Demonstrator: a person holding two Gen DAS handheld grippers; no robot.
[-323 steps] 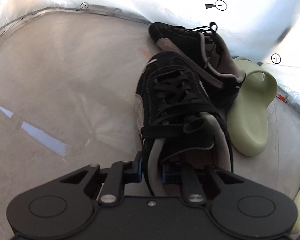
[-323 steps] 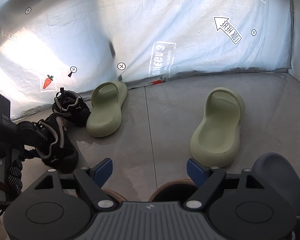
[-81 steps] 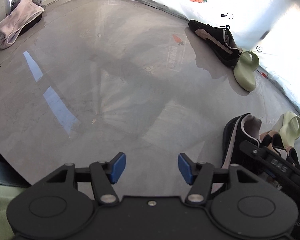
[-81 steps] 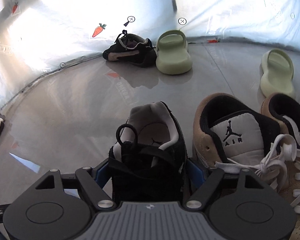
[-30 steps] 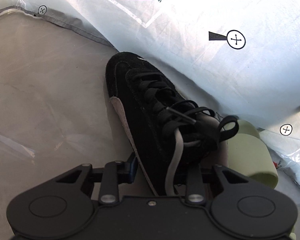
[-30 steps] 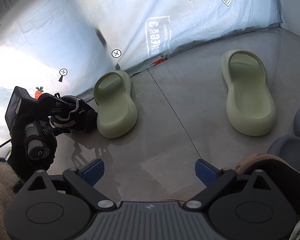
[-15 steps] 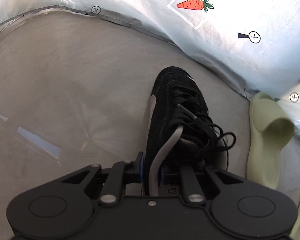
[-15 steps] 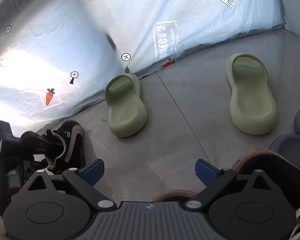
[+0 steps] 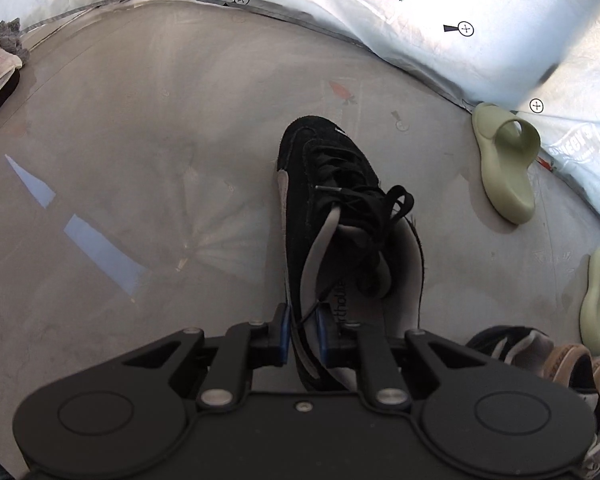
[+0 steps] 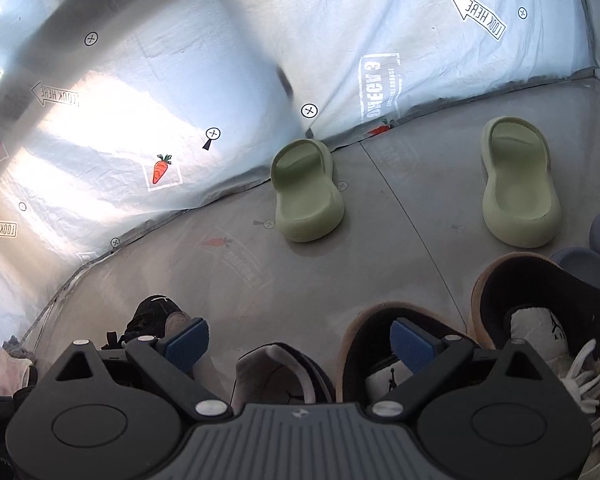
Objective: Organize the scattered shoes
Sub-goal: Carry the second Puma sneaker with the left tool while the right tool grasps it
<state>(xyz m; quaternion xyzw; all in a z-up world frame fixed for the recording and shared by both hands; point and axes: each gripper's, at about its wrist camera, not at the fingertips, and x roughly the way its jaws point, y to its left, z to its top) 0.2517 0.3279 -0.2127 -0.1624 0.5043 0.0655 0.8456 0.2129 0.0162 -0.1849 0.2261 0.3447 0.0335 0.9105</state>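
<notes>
Black suede sneaker (image 9: pixel 332 216) is now up off the grey floor (image 9: pixel 140 160), far from the white sheet (image 9: pixel 440 8) it sat by a sec ago. Left gripper (image 9: pixel 303 330) pinches its side wall tight, so it can go to its mate (dark shoe (image 10: pixel 276 372), low in right view). Right gripper (image 10: pixel 298 342) gapes, empty. Only the right view shows both green slides (image 10: pixel 306 192) well, plus tan high-tops (image 10: pixel 540 320).

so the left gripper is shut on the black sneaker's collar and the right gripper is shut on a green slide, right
Not quite. The left gripper is shut on the black sneaker at its collar, but the right gripper is open and holds nothing; both green slides lie on the floor beyond it, as the right wrist view shows.
</notes>
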